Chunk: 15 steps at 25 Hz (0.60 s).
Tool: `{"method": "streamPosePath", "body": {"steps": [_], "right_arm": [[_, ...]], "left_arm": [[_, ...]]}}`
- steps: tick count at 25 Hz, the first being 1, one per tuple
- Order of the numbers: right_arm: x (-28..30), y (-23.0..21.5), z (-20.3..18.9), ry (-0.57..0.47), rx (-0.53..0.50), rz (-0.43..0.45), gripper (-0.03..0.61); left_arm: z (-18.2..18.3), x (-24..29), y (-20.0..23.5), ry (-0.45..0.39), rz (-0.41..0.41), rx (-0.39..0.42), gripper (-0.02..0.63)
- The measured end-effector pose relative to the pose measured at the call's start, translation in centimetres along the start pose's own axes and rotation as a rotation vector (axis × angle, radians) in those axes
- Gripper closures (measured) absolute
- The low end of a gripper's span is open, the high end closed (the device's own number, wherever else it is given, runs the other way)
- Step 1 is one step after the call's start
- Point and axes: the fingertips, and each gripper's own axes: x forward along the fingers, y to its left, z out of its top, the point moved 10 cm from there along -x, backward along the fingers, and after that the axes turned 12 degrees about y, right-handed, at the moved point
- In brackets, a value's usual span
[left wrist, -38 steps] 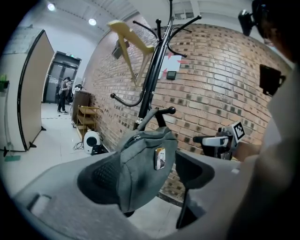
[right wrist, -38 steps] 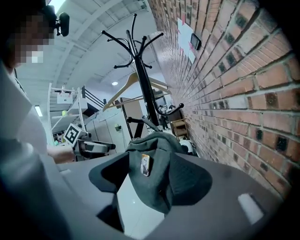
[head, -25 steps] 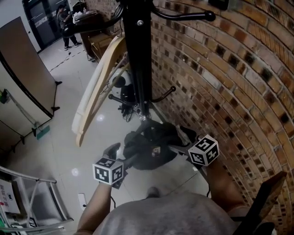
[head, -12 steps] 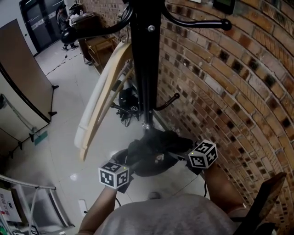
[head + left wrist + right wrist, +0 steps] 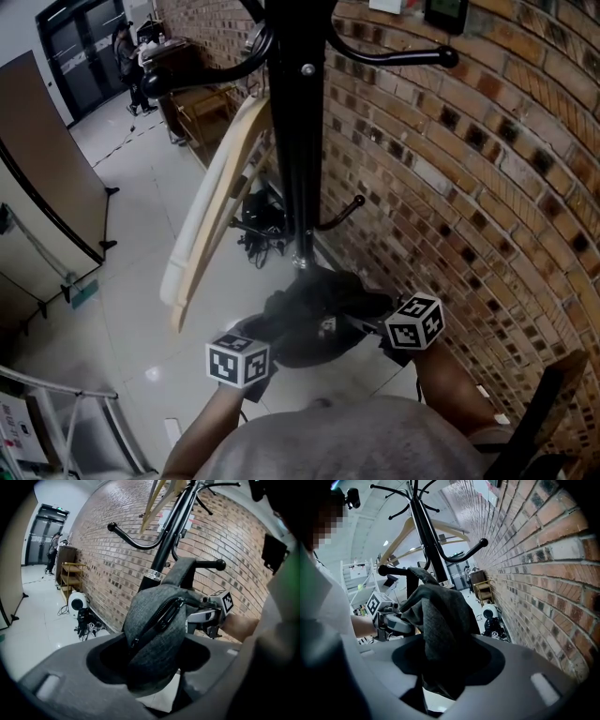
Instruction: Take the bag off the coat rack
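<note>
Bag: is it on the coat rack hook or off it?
On. In the left gripper view the bag has its strap looped over a rack hook.

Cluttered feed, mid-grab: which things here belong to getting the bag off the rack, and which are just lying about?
Job: grey bag, coat rack, left gripper, right gripper; both jaws have just been closing, bag between them.
Lying about: wooden hanger, floor cables, wooden shelf, distant person.
</note>
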Motion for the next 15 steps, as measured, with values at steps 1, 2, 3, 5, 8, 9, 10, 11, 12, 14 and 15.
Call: {"method": "streamPosePath", "body": {"steps": [1,2,3,5,8,9,10,11,12,14,15], "right_arm": [[-0.1,0.2,0.0,-0.001,0.001,0.001,0.379],[-0.1,0.4,0.0,-0.003,0.002,0.002,0.381],[-0.2,0.7,0.0,-0.006,0.003,0.003,0.382],[-0.6,1.2,-0.2,-0.018,0.007,0.006,0.383],[-1.5,2.1,-0.3,-0.043,0.004,0.007,0.385],[-1.8,2.5,-0.4,-0.051,0.0,0.007,0.385],[-2.2,2.9,-0.5,-0.058,-0.004,0.006,0.385],[-2.6,3.3,-0.7,-0.065,-0.01,0.004,0.387],[-3.0,3.7,-0.9,-0.069,-0.014,0.001,0.385],[-3.7,4.6,-1.6,-0.074,-0.021,-0.005,0.385],[-4.2,5.1,-2.1,-0.074,-0.024,-0.007,0.383]], "left_arm": [[0.0,-0.2,-0.1,0.0,0.0,0.0,0.333],[-0.1,-0.4,-0.2,0.0,0.001,0.002,0.334],[-0.1,-0.6,-0.3,-0.001,0.002,0.006,0.336],[-0.2,-1.1,-0.6,-0.006,0.009,0.019,0.336],[-0.2,-2.0,-1.6,-0.024,0.023,0.045,0.337],[-0.3,-2.4,-2.0,-0.029,0.027,0.052,0.337],[-0.4,-2.7,-2.4,-0.035,0.03,0.057,0.339],[-0.6,-3.0,-2.8,-0.041,0.032,0.061,0.339],[-0.8,-3.3,-3.2,-0.046,0.035,0.065,0.339],[-1.5,-3.6,-4.2,-0.052,0.038,0.068,0.339],[-2.1,-3.8,-4.8,-0.054,0.037,0.068,0.339]]}}
